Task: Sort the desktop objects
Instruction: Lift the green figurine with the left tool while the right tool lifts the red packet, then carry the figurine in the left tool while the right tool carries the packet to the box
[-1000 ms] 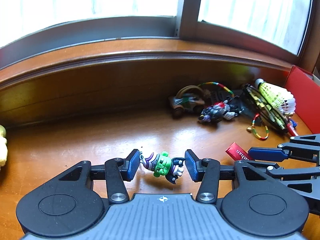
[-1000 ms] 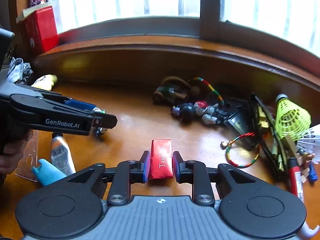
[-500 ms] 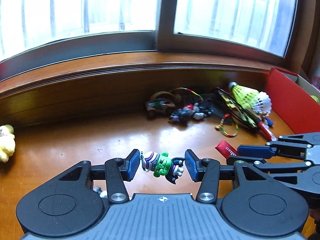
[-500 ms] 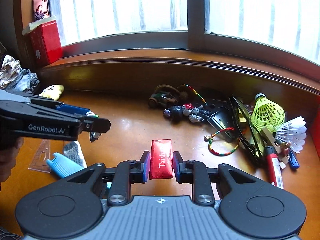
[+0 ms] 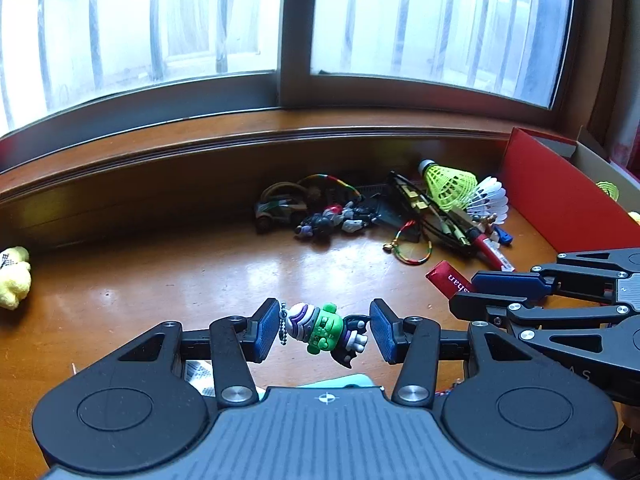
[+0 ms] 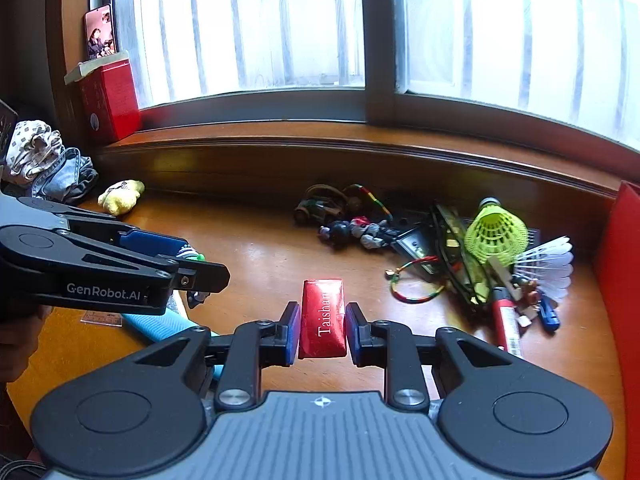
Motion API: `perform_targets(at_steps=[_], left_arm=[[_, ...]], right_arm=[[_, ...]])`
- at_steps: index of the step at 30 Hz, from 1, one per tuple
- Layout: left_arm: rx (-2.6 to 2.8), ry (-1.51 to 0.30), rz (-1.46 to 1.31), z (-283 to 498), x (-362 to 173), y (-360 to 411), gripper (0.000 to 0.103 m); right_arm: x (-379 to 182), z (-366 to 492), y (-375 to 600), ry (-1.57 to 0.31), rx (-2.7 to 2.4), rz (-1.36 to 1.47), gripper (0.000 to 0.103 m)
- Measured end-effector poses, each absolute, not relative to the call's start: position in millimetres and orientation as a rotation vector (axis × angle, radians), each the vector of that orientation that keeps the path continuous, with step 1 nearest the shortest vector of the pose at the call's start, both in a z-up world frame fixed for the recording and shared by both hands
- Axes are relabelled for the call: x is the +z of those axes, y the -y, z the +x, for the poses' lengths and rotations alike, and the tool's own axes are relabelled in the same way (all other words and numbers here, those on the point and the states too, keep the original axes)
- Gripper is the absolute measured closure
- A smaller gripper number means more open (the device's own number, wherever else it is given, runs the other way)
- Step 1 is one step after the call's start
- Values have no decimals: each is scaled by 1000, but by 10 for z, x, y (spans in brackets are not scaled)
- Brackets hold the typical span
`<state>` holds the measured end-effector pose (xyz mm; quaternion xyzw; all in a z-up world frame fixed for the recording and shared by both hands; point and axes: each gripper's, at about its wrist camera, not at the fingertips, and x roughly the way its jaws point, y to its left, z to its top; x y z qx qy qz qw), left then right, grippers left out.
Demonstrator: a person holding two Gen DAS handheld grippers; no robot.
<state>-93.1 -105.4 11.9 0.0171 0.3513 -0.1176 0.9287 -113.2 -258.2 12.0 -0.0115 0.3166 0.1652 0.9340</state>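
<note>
My left gripper (image 5: 324, 330) is shut on a small green and purple toy figure (image 5: 324, 326) with a ball chain, held sideways above the wooden desk (image 5: 180, 280). My right gripper (image 6: 322, 330) is shut on a red packet marked "Taishan" (image 6: 323, 322), also lifted off the desk. From the left wrist view the right gripper (image 5: 460, 294) shows at the right with the red packet (image 5: 450, 280) poking out. In the right wrist view the left gripper (image 6: 192, 264) reaches in from the left with the toy's green edge (image 6: 196, 257) just showing.
A pile at the back holds a toy car (image 6: 320, 206), dark figures (image 6: 356, 232), two shuttlecocks (image 6: 496, 232), a beaded bracelet (image 6: 416, 286), glasses and pens. A red box (image 5: 560, 196) stands at right. A yellow plush (image 6: 120, 196), clothes (image 6: 48, 164) and a blue comb (image 6: 156, 322) lie left.
Both grippers have pulled back and risen from the desk with their loads; the pile at the back looks smaller and farther, and more of the window and red box shows.
</note>
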Motion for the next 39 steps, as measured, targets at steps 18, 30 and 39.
perform_targets(at_steps=[18, 30, 39], left_arm=[[-292, -685, 46, -966, 343, 1642, 53], [-339, -633, 95, -908, 492, 2090, 53], [-372, -594, 116, -783, 598, 2355, 53]], right_arm=[[394, -1403, 3109, -577, 301, -6, 77], [536, -1547, 3452, -522, 252, 14, 77], [596, -1580, 3666, -501, 209, 23, 77]])
